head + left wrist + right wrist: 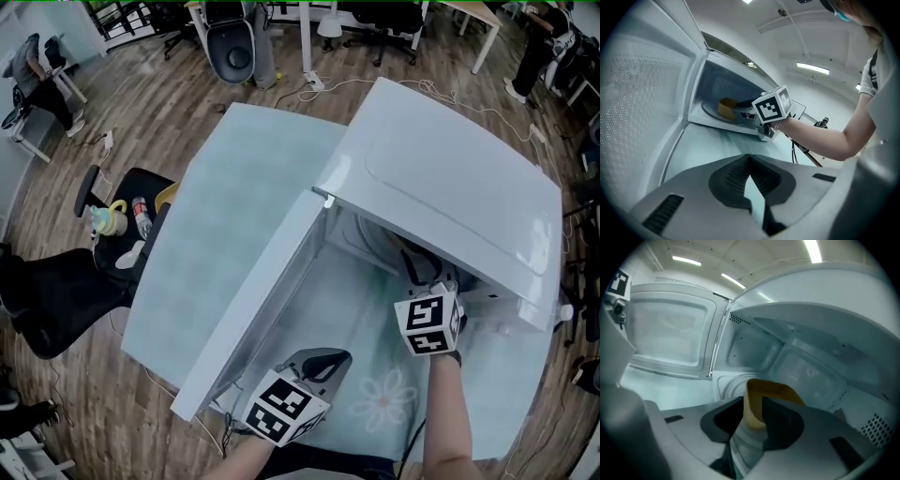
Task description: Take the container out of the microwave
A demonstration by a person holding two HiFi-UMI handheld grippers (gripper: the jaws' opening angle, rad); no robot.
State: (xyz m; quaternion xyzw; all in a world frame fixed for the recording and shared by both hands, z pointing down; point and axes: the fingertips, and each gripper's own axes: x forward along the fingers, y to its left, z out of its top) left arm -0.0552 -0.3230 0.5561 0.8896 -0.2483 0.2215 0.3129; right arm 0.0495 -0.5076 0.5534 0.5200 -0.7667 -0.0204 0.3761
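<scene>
The microwave [450, 187] stands at the right of the head view on a pale blue table [234, 197], and its door [253, 309] is swung open toward the lower left. The yellow container [776, 389] is inside, on the round plate [708, 111]. The right gripper [752, 404] reaches into the cavity. Its jaws are spread, with one wall of the container between them. The left gripper [323, 361] is at the bottom centre, in front of the door, with its jaw tips together and nothing between them.

The left gripper [319, 364] and the right gripper [751, 420] are smooth pale-grey shells with dark, ribbed jaw pads. Each carries a white cube [286, 405] printed with black square markers. The person wears a short white sleeve [868, 77].
</scene>
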